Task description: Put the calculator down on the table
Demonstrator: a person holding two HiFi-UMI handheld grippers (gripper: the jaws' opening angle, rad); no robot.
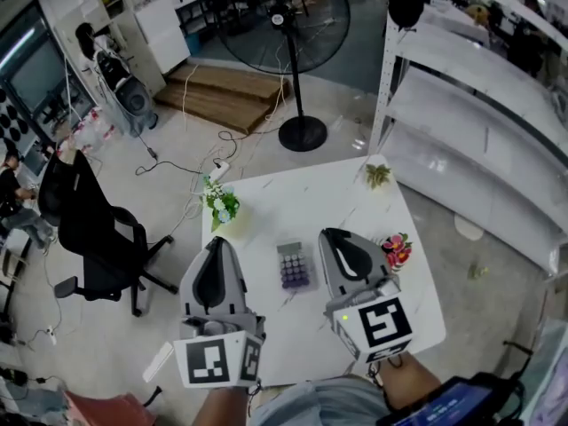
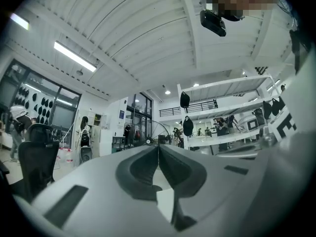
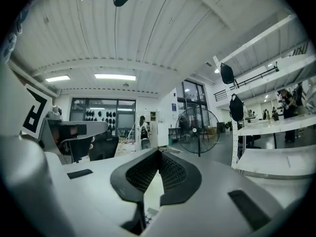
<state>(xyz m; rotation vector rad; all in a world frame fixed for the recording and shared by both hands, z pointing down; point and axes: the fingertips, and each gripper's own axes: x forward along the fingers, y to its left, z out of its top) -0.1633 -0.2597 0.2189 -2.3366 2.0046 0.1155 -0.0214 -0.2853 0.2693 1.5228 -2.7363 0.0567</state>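
Nearest the lens: two white cubes with black square markers are riding on the grey two-jaw claws that I am holding low in the head view.
Claw on my left: the left gripper (image 1: 218, 242) is staying off the table and pointing out across the room. I am holding its jaws pressed together, and its smooth dark pads (image 2: 143, 169) are meeting at the tip with nothing between them.
Claw on my right: the right gripper (image 1: 330, 234) is likewise pointing out level. I am holding its jaws pressed together, its ribbed dark pads (image 3: 143, 174) are meeting tip to tip, and it is carrying nothing.
Task object: the small grey rectangular calculator with rows of purple keys (image 1: 294, 265) is lying flat and face up on the white marble-patterned square table (image 1: 293, 193). It is showing between my two claws in the head view, and neither claw is gripping it.
Bystanders on the tabletop: a small pot of white flowers (image 1: 220, 201) is sitting at the left edge, a pink flower cluster (image 1: 397, 249) at the right edge, and a green sprig (image 1: 377, 175) at the far corner. All are standing apart from the calculator.
Progress: I am judging the placing as done, since the calculator is resting on the table and both claws are empty.
Remaining: nothing of the task itself, as far as I can judge.
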